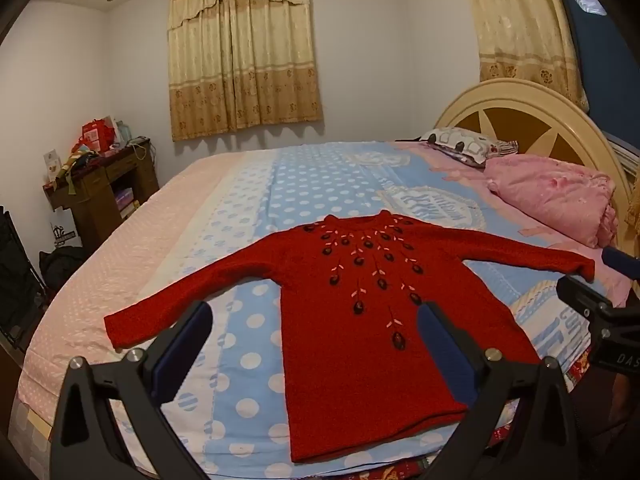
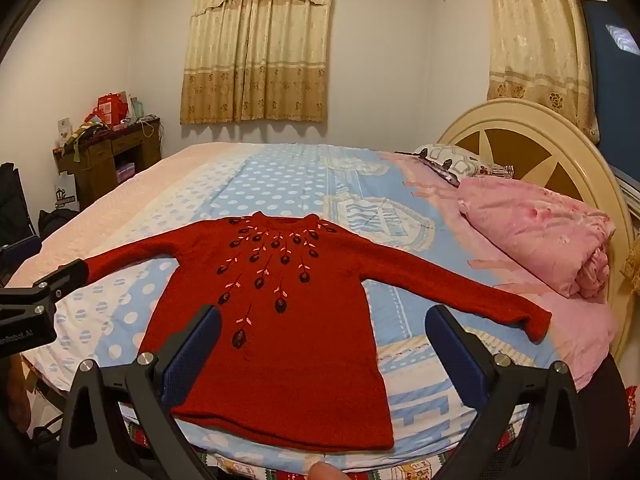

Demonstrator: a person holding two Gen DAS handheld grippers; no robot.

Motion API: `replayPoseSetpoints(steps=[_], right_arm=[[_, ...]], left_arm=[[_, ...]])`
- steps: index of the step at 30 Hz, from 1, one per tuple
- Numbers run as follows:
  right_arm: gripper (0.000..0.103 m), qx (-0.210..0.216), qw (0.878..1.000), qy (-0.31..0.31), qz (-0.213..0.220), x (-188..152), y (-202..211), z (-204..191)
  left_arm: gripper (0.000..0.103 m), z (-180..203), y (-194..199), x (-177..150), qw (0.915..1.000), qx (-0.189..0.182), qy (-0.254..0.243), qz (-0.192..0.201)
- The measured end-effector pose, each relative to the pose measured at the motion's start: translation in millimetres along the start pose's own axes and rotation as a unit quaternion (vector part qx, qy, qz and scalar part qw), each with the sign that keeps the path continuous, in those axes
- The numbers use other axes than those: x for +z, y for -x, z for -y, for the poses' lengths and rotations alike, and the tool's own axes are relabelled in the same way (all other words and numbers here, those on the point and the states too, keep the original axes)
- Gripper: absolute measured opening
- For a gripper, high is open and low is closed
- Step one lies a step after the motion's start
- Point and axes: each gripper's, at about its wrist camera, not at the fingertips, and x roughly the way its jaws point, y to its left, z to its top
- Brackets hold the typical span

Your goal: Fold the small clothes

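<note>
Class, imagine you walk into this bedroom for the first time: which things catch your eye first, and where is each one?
The red sweater stands out first: it lies flat on the bed, sleeves spread, dark embroidered buds fanning down from the neck. Beyond it, by the cream headboard, sits a folded pink quilt. In the foreground, the left gripper and right gripper both stand open above the near edge, holding nothing.

Your red knit sweater (image 1: 360, 320) lies flat on the bed (image 1: 256, 184), front up, both sleeves spread wide. Dark embroidered buds fan down from its collar
</note>
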Motion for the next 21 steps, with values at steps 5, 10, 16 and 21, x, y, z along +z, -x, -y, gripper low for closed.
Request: replayPoseSetpoints(steps=[5,10,16,21], right_arm=[[0.102,0.002,1.000,-0.002,0.000,-1,-2,3],[0.102,0.000,1.000,-0.003,-0.005,-5,-6,4],[0.102,-0.001,1.000,-0.004,-0.008,-6,-8,5],[0.102,-0.002,1.000,-0.005,-0.011,-6,-10,2]], left_arm=[[0.103,3,1,0,1.0000,-0.005,0.003,0.001],[0.103,0,-4,-1,0.9999,-0.013,0.010,-0.003],[0.103,-3,-9,-2,0.9998,-0.014,0.014,-0.003],[0.103,-7,-3,-2,0.9998,-0.014,0.016,-0.002]])
